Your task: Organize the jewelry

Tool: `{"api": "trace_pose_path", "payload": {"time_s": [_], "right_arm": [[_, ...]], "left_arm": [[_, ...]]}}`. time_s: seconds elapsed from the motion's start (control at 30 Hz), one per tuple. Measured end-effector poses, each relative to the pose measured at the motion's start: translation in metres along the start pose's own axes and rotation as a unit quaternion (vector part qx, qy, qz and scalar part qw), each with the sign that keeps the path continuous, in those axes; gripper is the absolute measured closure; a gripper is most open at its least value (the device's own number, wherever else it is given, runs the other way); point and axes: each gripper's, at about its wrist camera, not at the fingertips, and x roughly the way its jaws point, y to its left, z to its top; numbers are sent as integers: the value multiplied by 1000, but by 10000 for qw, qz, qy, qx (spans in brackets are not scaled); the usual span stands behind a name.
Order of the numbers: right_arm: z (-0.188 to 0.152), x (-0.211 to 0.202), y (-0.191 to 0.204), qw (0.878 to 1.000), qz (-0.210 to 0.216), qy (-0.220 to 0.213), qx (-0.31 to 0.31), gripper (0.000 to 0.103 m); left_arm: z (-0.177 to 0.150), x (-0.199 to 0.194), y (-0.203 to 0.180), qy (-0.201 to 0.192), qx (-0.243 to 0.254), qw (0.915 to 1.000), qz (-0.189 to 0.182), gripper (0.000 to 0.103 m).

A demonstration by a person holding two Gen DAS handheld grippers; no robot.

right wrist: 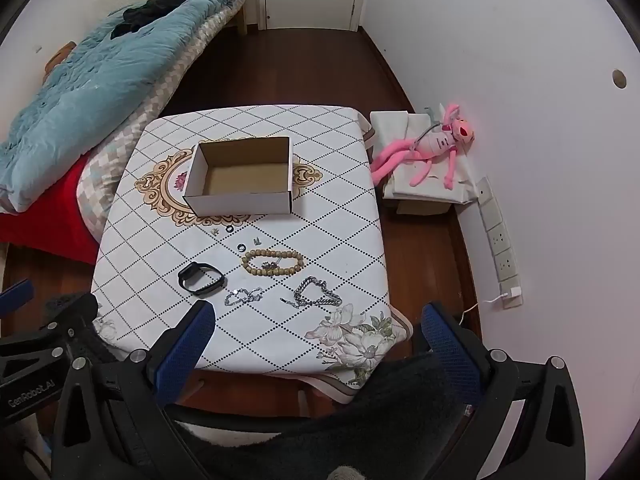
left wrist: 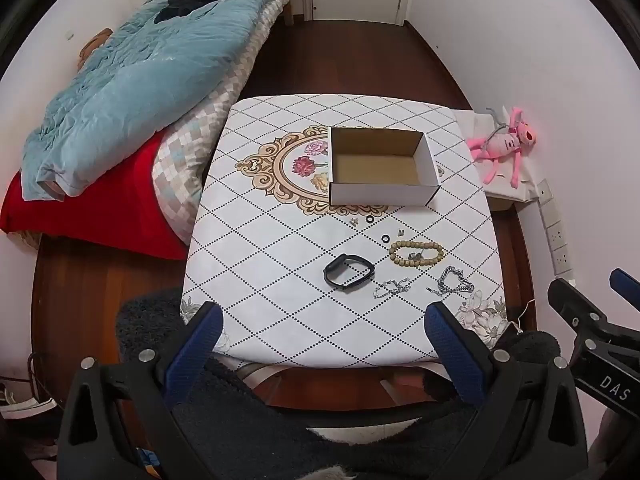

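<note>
A small square table covered with a white cloth printed in dotted black diamonds (left wrist: 280,264) carries an open, white-sided cardboard box with a bare brown inside (left wrist: 380,168), which sits toward the far side over a gold floral medallion. The jewelry lies loose on the cloth in front of the box, none of it inside. A black wrist band with a flat screen (left wrist: 349,271) lies nearest the table's middle; just beside it to the right is a loop of tan wooden beads (left wrist: 417,253) with a small dark trinket inside the loop. Nearer the front edge lie a thin silver chain bracelet (left wrist: 392,288) and a heavier silver link bracelet (left wrist: 452,282), a little apart. Two small black rings (left wrist: 377,229) and a couple of tiny metal pieces, too small to identify, sit between the beads and the box. The left gripper (left wrist: 324,330) and the right gripper (right wrist: 318,330) both hover short of the table's near edge, blue-padded fingers spread wide, holding nothing. A pink plush toy (right wrist: 432,148) lies on a low stand beside the wall.
</note>
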Motion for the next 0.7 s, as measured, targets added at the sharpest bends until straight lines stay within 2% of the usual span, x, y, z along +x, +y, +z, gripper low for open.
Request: {"api": "trace_pose_path", "payload": {"time_s": [0.7], "right_arm": [[-2, -1, -2, 10000, 21, 12, 9, 0]], "left_arm": [[0, -2, -3, -25, 5, 10000, -44, 0]]}}
